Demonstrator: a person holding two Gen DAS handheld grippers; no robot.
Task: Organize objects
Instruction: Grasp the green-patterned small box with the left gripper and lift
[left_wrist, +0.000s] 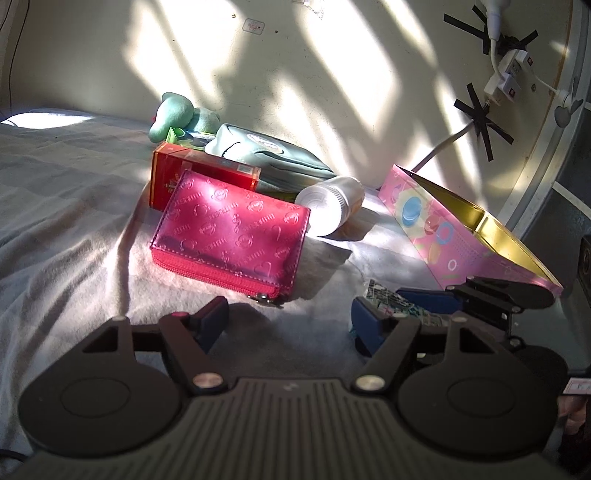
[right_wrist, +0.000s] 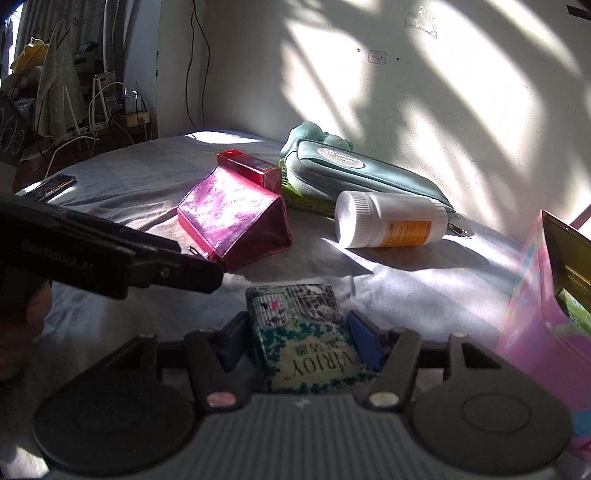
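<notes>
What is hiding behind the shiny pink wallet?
Right behind the pink wallet is a red box; the wallet covers its lower part. Further back lie a teal pouch and a green plush toy.

Embossed pink wallet, red box

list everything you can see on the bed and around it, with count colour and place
wallet: 1, shiny pink, mid bed
red box: 1, red, behind wallet
pouch: 1, teal, by the wall
plush toy: 1, green, behind pouch
pill bottle: 1, white with orange label, lying on its side
tin box: 1, pink, open, right side
small packet: 1, green and white, between right gripper's fingers
phone: 1, dark, far left of bed
left gripper: 1, black, open
right gripper: 1, black, around packet
</notes>
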